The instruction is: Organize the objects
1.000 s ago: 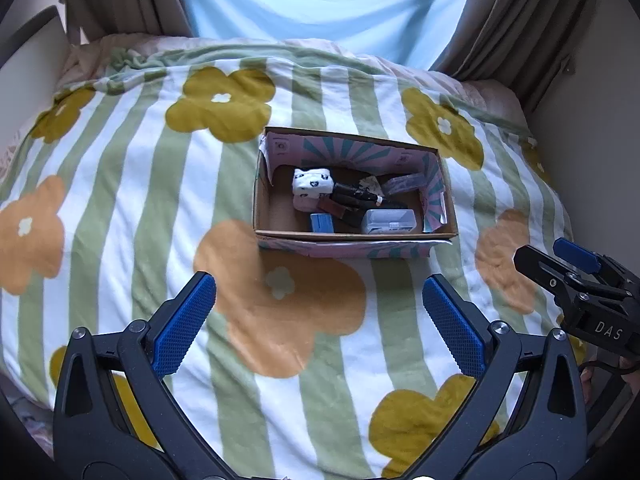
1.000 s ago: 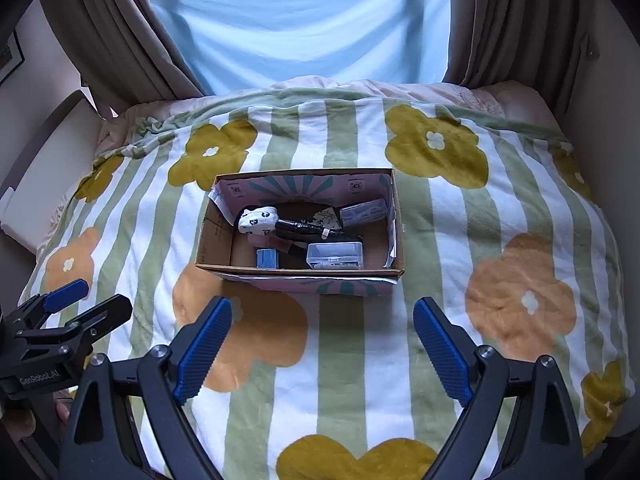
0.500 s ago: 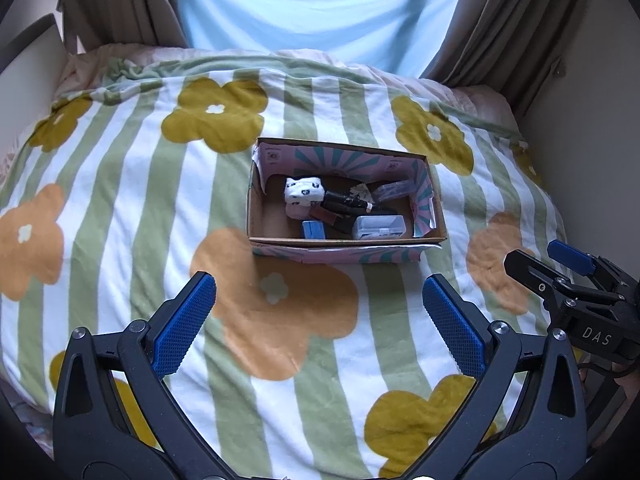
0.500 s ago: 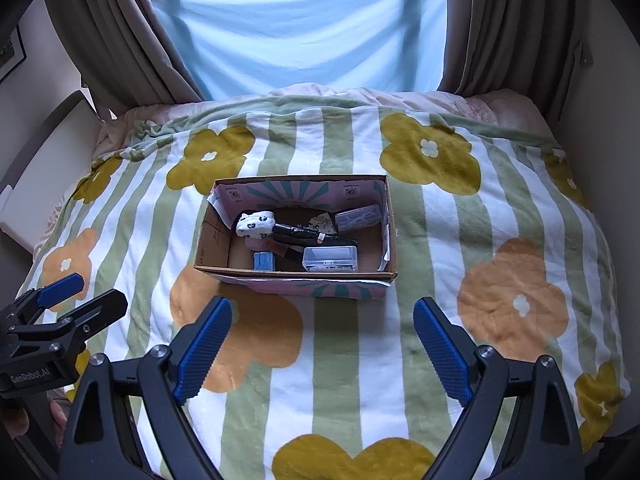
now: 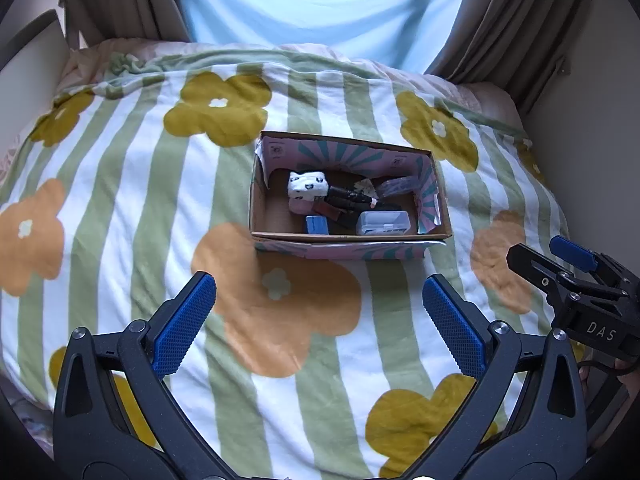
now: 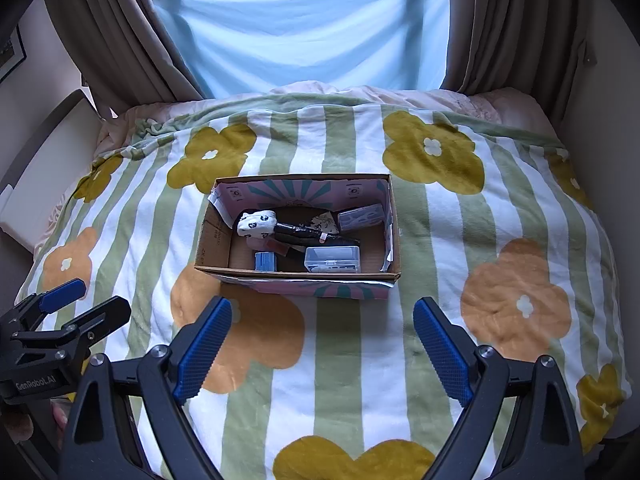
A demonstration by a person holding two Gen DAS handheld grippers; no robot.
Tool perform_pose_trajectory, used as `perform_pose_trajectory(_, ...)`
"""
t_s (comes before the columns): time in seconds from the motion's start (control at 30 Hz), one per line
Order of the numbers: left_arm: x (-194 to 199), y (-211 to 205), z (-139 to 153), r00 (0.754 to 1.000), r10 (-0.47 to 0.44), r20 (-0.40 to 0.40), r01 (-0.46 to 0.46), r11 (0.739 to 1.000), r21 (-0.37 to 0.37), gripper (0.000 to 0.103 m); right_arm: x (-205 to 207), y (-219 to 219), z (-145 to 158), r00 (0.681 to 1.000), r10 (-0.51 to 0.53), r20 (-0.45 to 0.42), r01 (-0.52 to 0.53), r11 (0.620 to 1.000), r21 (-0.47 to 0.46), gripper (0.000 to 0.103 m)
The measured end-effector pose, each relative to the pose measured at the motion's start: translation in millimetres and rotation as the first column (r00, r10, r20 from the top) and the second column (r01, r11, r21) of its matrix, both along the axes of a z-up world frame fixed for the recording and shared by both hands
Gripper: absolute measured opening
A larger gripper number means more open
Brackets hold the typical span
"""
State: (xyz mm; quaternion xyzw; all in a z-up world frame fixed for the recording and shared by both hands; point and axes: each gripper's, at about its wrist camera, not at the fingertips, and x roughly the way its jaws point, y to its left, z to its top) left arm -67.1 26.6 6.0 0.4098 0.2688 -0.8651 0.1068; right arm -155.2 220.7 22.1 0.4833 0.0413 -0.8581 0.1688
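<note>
An open cardboard box with a pink and teal lining sits in the middle of the bed. Inside lie a white sock roll with dark prints, a black bundle, a small blue box, a clear plastic case and another clear case. My left gripper is open and empty, held back from the box's near side. My right gripper is open and empty, also short of the box.
The bed carries a green-striped blanket with yellow and orange flowers. Brown curtains and a pale blue sheer hang behind. A wall stands on the right. A white headboard or panel is on the left.
Both grippers have drawn back and up from the box, which now looks smaller and farther. Both stay open and empty.
</note>
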Motion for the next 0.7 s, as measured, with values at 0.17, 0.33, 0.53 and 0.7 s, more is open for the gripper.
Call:
perform_pose_trajectory(0.17,-1.1,-1.4,-2.3,1.000,0.002,-0.001,-0.002,1.000,0.018,0.103,-0.5,-0.1,-0.1,1.000,0.000,0.001,0.000,1.000,0.000,0.091)
perform_pose_trajectory(0.33,-1.1,-2.0,-2.8,1.000,0.005,-0.004,-0.005,1.000,0.019,0.103,-1.2,0.9,0.1,1.000,0.003,-0.001,-0.003,1.000,0.001,0.091)
perform_pose_trajectory(0.53,-1.6,-2.7,-2.6,1.000,0.005,-0.003,-0.005,1.000,0.016,0.103,-2.8,0.6,-0.9,1.000,0.003,0.000,-0.003,1.000,0.001,0.091)
perform_pose_trajectory(0.7,-5.7,-4.9,1.0,1.000,0.005,-0.022,-0.005,1.000,0.016,0.103,-8.2,-1.9,-2.9,1.000,0.006,0.004,-0.006,1.000,0.008,0.091)
